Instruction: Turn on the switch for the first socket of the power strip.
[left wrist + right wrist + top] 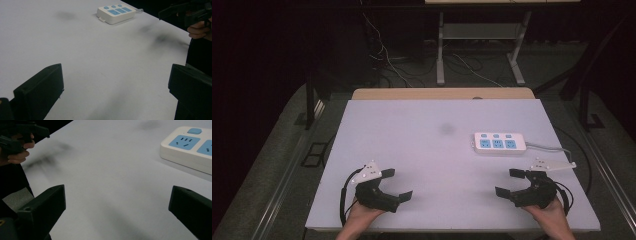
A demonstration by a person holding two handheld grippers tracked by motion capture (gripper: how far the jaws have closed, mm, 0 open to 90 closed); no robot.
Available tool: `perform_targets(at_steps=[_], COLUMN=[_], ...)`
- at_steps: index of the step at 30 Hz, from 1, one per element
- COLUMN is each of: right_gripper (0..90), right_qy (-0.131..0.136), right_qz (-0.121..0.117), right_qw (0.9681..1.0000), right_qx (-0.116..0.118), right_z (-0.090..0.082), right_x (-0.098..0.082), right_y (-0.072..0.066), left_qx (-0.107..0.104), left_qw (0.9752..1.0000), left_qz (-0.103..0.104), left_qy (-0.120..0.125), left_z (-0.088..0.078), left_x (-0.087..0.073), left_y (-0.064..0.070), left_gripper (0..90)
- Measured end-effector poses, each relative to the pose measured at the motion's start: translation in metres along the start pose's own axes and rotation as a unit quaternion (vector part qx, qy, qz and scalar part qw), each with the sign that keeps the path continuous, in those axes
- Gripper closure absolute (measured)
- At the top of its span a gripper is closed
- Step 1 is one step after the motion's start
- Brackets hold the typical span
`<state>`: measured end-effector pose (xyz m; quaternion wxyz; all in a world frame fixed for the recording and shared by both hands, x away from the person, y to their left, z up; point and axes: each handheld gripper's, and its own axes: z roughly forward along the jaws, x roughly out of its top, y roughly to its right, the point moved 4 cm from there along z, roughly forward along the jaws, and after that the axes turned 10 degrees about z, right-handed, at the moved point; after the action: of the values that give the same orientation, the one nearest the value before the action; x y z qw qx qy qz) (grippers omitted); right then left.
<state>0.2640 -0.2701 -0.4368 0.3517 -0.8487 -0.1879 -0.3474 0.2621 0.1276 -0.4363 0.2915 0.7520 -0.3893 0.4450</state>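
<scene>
White table (412, 150): white power strip (500, 143), blue sockets; both hand-held grippers agape, empty.

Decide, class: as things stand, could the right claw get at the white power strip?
Probably yes. The right claw is open with nothing between its jaws, and only bare table top lies between it and the power strip, which sits just beyond it.

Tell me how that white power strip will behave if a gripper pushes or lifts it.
The power strip lies flat and low, so it should slide, not tip or roll. Its smooth hard shell looks stiff, perhaps slippery between jaws. Its cord trails off the table's right side and may drag.
</scene>
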Motion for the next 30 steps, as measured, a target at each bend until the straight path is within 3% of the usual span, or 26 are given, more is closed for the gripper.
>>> perform_targets(at_steps=[30], right_gripper=[0.7], right_qy=[-0.019], right_qz=[-0.004], right_qw=[0.9998], right_qx=[-0.01], right_z=[-0.0014], right_x=[0.0017], right_y=[-0.0026], left_qx=[-0.006], left_qw=[1.0], left_qz=[0.001], left_qy=[0.001], left_z=[-0.0011], left_x=[-0.0004], left_y=[0.0002], left_gripper=[0.0])
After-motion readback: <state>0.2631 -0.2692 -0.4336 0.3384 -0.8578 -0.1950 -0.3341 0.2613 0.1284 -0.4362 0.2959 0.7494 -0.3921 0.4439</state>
